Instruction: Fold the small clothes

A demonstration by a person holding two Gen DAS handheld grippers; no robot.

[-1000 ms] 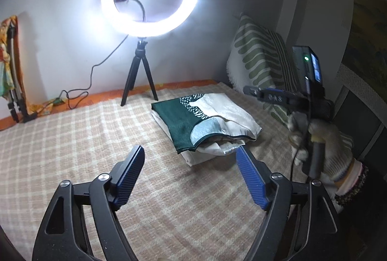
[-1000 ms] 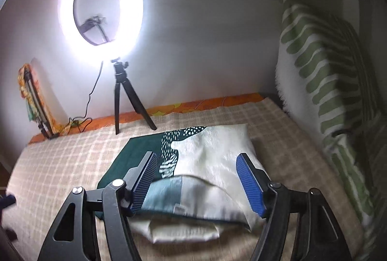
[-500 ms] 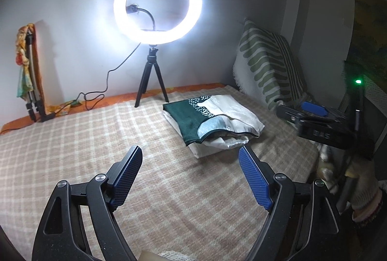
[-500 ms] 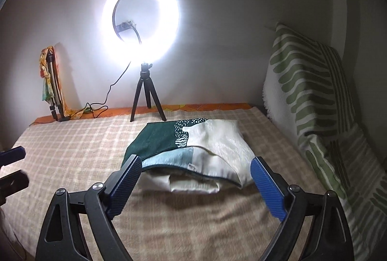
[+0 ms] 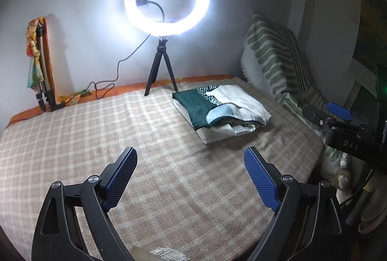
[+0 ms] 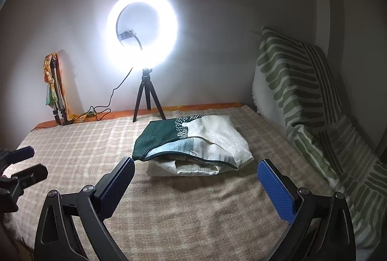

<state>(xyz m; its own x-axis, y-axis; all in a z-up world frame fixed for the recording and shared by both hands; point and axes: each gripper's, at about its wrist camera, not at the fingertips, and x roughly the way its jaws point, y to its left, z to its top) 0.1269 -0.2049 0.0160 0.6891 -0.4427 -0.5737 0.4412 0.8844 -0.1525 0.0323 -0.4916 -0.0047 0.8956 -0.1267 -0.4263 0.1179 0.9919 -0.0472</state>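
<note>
A folded stack of small clothes [image 5: 219, 108], dark green and cream on top with a white piece beneath, lies on the checked bed cover [image 5: 96, 140] toward the far right. It also shows in the right wrist view [image 6: 193, 147], straight ahead. My left gripper [image 5: 191, 164] is open and empty, held above the bed well short of the stack. My right gripper [image 6: 197, 171] is open and empty, just in front of the stack and not touching it. The right gripper also shows at the right edge of the left wrist view [image 5: 338, 120].
A lit ring light on a small tripod [image 5: 160, 67] stands at the far edge of the bed by the wall. A green-striped pillow [image 5: 275, 62] leans at the right. A folded stand with colourful cloth [image 5: 40, 62] leans at the far left, with a cable [image 5: 106, 87] beside it.
Both grippers have pulled back from the folded stack. The right gripper, which had its fingers over the stack, has withdrawn and stayed open. The stack has not moved.
</note>
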